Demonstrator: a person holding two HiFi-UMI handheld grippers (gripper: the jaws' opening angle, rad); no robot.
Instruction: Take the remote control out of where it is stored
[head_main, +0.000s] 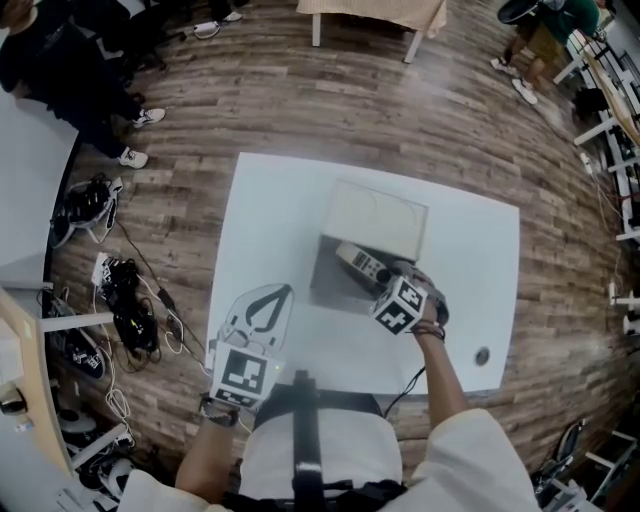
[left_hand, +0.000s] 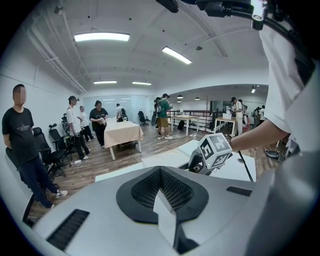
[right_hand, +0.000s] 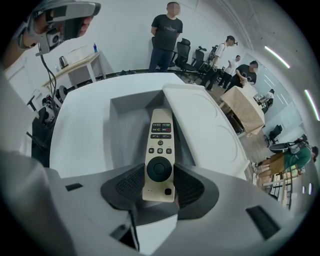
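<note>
The cream remote control (right_hand: 159, 155) has a round black pad and rows of small buttons. My right gripper (right_hand: 159, 174) is shut on its near end, and the far end points over the open grey box (right_hand: 125, 120). The box's pale lid (right_hand: 200, 125) lies flipped back on the right. In the head view the remote control (head_main: 357, 261) is over the box (head_main: 328, 282), with the right gripper (head_main: 385, 279) gripping it from the near right. My left gripper (head_main: 283, 291) is shut on nothing and stays over the table's near left part. Its pads (left_hand: 145, 187) meet in a point.
The box stands mid-way on a white table (head_main: 270, 200). A small dark round object (head_main: 483, 355) lies near the table's right front corner, and a cable (head_main: 408, 385) hangs off the front edge. Cables and gear (head_main: 130, 300) litter the floor at left. People stand around the room.
</note>
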